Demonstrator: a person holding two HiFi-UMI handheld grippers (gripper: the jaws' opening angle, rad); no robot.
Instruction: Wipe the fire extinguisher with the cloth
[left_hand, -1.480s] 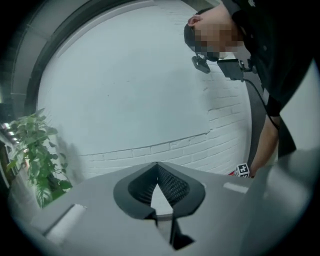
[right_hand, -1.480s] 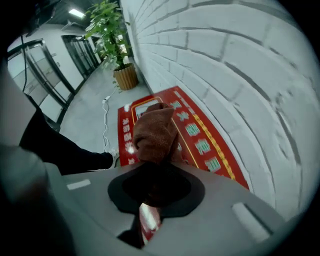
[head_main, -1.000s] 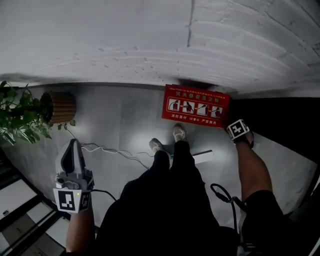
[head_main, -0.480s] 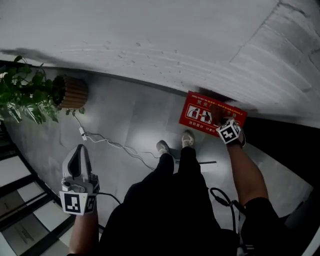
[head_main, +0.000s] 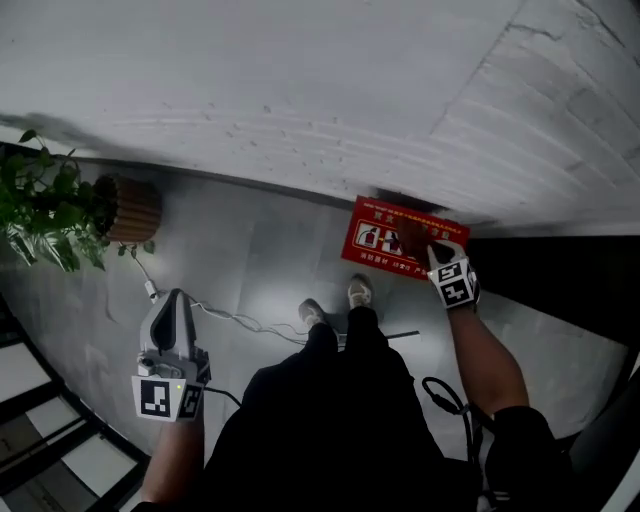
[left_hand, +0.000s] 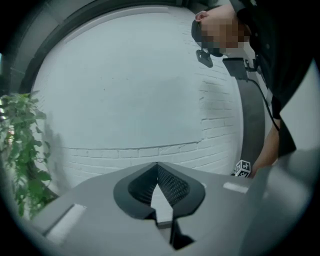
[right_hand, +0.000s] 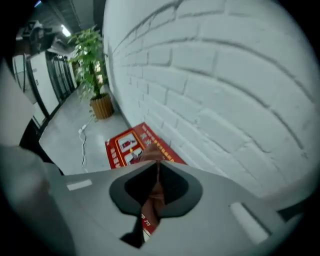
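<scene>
Our right gripper (right_hand: 157, 166) points steeply down at the red box (head_main: 385, 232), which lies on the floor (head_main: 250, 260) against the foot of the white brick wall (head_main: 300, 100). The box's top carries a row of pictograms. The tongs are pinched on the cloth (right_hand: 155, 192) – a pinkish-brown fold that fills the gap between them – though they have just eased open a shade. In the head view the cloth end sits over the box's right part; we cannot tell whether it touches.

Our left gripper (left_hand: 157, 166) is held out well to the left of the box, nearly level. Its tongs are closed tip to tip with nothing in them, and through them we see only wall.

Our shoes (head_main: 358, 292) stand just in front of the box. A white cable (head_main: 230, 318) trails across the floor from near them towards a wicker pot (head_main: 125, 208) with a leafy plant (head_main: 45, 215) at far left, also by the wall.
</scene>
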